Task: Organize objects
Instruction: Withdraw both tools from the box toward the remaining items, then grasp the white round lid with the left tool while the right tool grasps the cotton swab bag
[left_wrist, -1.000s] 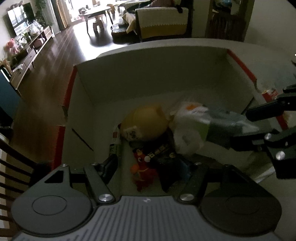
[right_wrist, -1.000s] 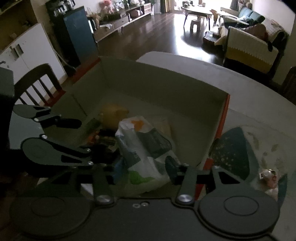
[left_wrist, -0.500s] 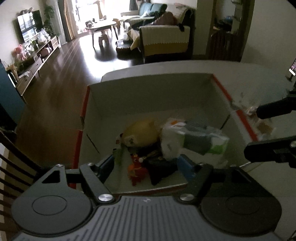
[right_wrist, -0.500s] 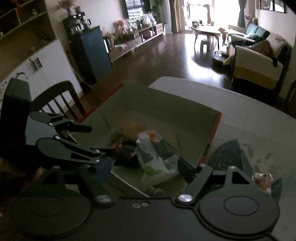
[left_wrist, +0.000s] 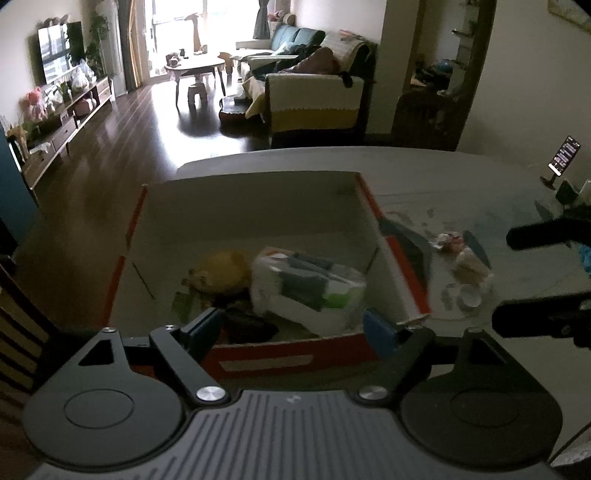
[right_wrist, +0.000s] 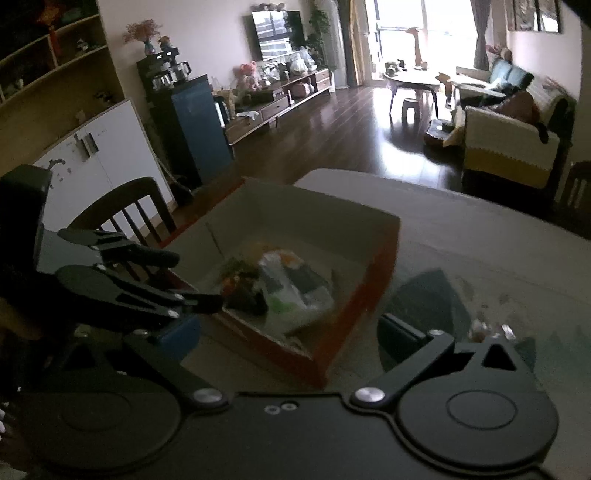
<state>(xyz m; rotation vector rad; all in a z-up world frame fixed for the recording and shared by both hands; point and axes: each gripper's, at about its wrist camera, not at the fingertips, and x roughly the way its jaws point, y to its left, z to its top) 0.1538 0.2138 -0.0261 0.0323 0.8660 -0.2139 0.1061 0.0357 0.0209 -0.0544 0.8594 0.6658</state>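
An open cardboard box with red edges (left_wrist: 295, 356) (right_wrist: 389, 243) sits on the table. Inside lie a white plastic-wrapped pack (left_wrist: 310, 288) (right_wrist: 291, 291), a yellow plush toy (left_wrist: 219, 271) and some dark small items (left_wrist: 247, 326). My left gripper (left_wrist: 291, 332) hovers open above the box's near wall and holds nothing. In the right wrist view, the left gripper (right_wrist: 195, 280) hangs over the box's left side. My right gripper (right_wrist: 291, 332) is open and empty, back from the box's near corner. Its fingers enter the left wrist view at the right edge (left_wrist: 504, 280).
Small wrappers and a white cap (left_wrist: 465, 266) (right_wrist: 491, 328) lie on the table right of the box, near a dark teal mat (right_wrist: 424, 295). A phone on a stand (left_wrist: 563, 155) is far right. A wooden chair (right_wrist: 122, 210) stands left of the table.
The right gripper let go of the white pack, which now rests in the box. Both grippers have pulled back and up, away from the box.
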